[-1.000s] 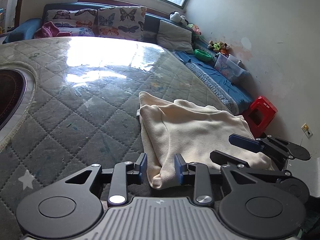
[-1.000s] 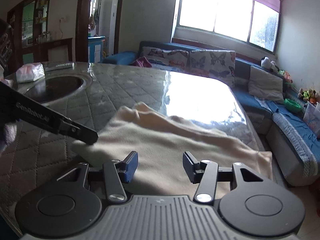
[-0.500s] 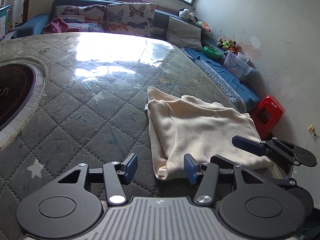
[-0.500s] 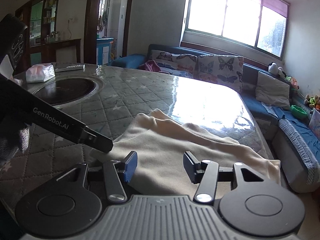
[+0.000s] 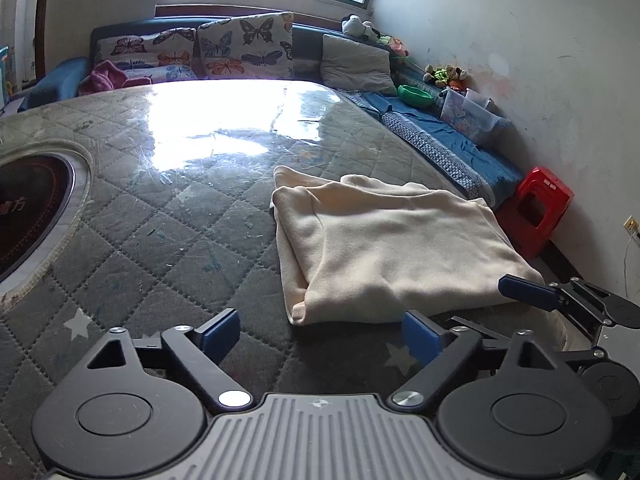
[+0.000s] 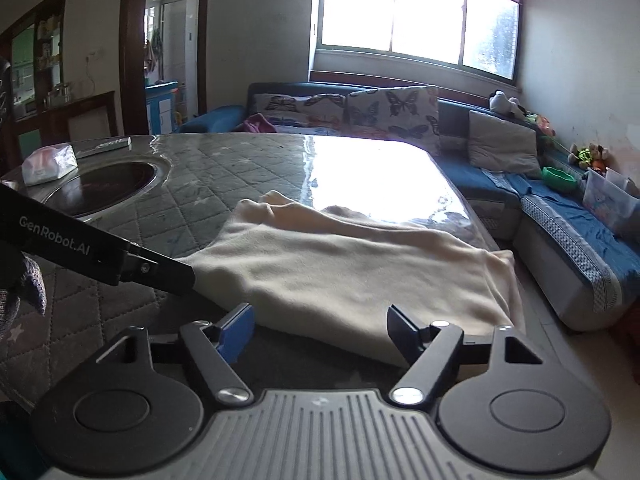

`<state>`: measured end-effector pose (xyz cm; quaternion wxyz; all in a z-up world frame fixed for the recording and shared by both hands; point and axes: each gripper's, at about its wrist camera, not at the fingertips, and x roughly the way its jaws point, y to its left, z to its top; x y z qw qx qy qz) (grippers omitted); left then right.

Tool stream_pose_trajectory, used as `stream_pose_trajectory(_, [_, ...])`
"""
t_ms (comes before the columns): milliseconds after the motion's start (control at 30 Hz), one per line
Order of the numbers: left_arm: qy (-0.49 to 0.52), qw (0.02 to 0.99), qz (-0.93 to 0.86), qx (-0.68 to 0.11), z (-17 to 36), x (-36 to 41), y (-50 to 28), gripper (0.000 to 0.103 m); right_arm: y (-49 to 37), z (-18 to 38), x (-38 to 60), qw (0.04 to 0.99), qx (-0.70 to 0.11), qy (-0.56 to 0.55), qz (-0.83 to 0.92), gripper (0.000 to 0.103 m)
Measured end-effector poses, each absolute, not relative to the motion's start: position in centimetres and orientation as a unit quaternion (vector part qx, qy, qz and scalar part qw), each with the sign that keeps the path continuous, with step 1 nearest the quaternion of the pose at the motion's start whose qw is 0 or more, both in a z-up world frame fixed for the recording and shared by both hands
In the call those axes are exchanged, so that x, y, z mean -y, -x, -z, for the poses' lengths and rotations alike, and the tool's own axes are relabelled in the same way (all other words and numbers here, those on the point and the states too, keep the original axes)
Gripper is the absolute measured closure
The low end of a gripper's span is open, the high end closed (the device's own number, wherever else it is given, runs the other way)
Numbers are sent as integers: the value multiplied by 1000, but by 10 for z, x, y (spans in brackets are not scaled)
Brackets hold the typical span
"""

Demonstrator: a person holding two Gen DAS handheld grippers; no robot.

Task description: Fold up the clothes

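A cream garment point(image 5: 392, 248), folded into a rough rectangle, lies flat on the quilted table near its right edge. My left gripper point(image 5: 320, 332) hovers just short of the garment's near corner. Its jaws are opening wide, with nothing between them. In the right wrist view the same garment point(image 6: 352, 264) spreads out ahead. My right gripper point(image 6: 320, 324) is at its near edge, jaws opening, pads off the cloth. The left gripper's black finger point(image 6: 160, 272) reaches in from the left toward the cloth's corner. A right gripper finger point(image 5: 524, 287) shows at the garment's right side.
The table top point(image 5: 160, 220) has a glossy clear cover and a round dark inset point(image 5: 24, 216) at the left. A tissue packet point(image 6: 48, 164) lies at its far left. A sofa with butterfly cushions point(image 5: 240, 46) runs behind and along the right. A red stool point(image 5: 536, 212) stands by the wall.
Both grippers spread their jaws and drew back from the garment. The left one let go of the near corner, which now lies on the table.
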<state>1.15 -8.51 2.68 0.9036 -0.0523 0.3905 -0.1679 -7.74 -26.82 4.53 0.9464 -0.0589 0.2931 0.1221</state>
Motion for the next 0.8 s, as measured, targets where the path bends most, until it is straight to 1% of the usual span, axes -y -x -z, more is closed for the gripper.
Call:
stream_pose_trajectory(67, [43,906,167,-386,-27,88,-8,6,81,-44,269,947,-296,53,-116,26])
stream_pose_trajectory(133, [35,909,166,-381,-27,90,-4,3,85,-43,270,948,-295,48,-110,15])
stream_pose_trajectory(233, [28,911,164,-377,-28,93,1,1,90,-42,272,950,-293,38,-101,13])
stream_pose_trajectory(267, [27,912,164,-375,-28,93,2,1,91,-42,273,950,-294,33,-98,11])
stream_pose_trajectory(300, [25,913,164,-374,-28,93,4,1,93,-42,273,951,-294,30,-94,6])
stream_pose_trajectory(400, [21,914,163,-370,-27,94,8,1,97,-42,274,952,-292,27,-86,3])
stream_pose_trajectory(433, [19,915,162,-369,-27,93,9,1,98,-41,274,953,-291,25,-83,1])
stream_pose_trajectory(800, [19,919,158,-360,-25,92,25,1,107,-39,275,957,-284,13,-53,0])
